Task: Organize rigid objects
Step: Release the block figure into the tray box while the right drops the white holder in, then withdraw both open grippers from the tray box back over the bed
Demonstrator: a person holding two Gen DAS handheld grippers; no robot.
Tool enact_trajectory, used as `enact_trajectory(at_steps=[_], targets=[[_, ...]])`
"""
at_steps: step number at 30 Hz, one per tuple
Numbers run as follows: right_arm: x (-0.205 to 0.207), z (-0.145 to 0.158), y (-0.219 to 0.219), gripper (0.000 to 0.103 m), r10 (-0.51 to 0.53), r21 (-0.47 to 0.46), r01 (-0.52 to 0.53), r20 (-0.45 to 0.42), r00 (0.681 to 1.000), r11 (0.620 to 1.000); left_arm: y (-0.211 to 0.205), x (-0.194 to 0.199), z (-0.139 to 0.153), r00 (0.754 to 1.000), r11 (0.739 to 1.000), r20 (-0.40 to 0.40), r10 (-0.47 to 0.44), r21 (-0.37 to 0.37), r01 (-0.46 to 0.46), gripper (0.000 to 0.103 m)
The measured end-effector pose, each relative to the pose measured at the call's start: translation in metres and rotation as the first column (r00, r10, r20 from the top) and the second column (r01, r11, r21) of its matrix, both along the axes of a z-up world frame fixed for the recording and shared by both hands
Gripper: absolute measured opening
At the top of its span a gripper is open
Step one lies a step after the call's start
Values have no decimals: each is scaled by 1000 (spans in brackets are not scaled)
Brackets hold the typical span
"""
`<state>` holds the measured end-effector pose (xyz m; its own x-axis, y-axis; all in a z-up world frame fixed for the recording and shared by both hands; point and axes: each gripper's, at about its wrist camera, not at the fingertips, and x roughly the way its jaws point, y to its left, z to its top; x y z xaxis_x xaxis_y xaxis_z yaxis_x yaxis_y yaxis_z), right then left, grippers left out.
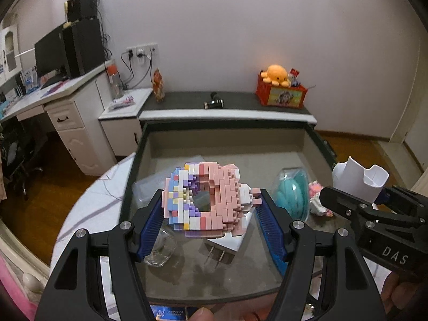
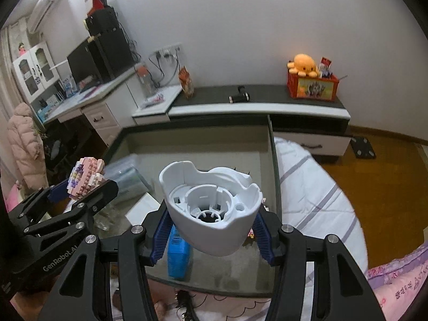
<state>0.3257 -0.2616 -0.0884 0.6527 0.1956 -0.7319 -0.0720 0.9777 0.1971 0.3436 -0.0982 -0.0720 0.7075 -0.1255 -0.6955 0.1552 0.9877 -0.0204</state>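
Observation:
My left gripper (image 1: 211,200) is shut on a pink, white and purple brick-built donut (image 1: 206,200) and holds it above an open grey drawer (image 1: 267,275); it shows too in the right wrist view (image 2: 85,178). My right gripper (image 2: 211,214) is shut on a white plastic shell (image 2: 214,208) with a round socket inside, held over the same drawer (image 2: 240,272). The shell also shows in the left wrist view (image 1: 359,178) at the right.
In the drawer lie a white plug adapter (image 1: 227,243), a glass jar (image 1: 160,251), a teal object in clear packaging (image 1: 291,192), a blue box (image 2: 178,254) and a clear plastic box (image 2: 128,179). Behind stands a low cabinet (image 1: 227,113) with a red box (image 1: 281,95).

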Motion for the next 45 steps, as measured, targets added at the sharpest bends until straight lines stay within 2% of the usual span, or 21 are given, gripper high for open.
enact_trajectory(at_steps=[7,10,12,15,17,19,20,24,26,29,34,45], targets=[[8,-23,-3,58,-23,13,24,-68,997,1000,-3,0,-22,1000,998,-13,5,61,-4,92],[4,-21,-6,71,-15,46,18,-60,998,999,8,-6,-20,1000,999,-6,20,35,-20,97],[2,-16,-5,84,-3,62,7,-51,999,998,16,-14,-17,1000,999,6,29,22,-29,103],[-9,-6,0,85,-21,25,21,-24,1000,999,25,-33,-8,999,999,40,35,6,-35,103],[-16,0,-1,87,-40,39,40,-4,999,998,30,-49,0,997,999,66,38,-8,-37,103],[-30,11,-2,102,-71,45,69,36,997,997,34,-64,10,995,999,90,41,-19,-39,103],[-36,16,-1,103,-78,45,76,50,996,996,36,-74,16,994,999,105,38,-21,-36,103],[-76,43,7,103,-82,46,77,124,989,996,43,-111,37,986,999,163,45,-17,-42,103],[-97,56,14,103,-86,24,83,170,982,996,52,-133,50,980,998,189,60,-41,-54,103],[-136,76,18,103,-88,3,90,242,966,996,61,-160,60,976,996,207,73,-71,-59,103],[-197,95,22,103,-95,-10,104,329,940,995,67,-199,68,972,997,225,71,-57,-59,103],[-277,93,22,103,-126,1,136,389,913,991,74,-280,74,956,995,278,97,-36,-91,103]])
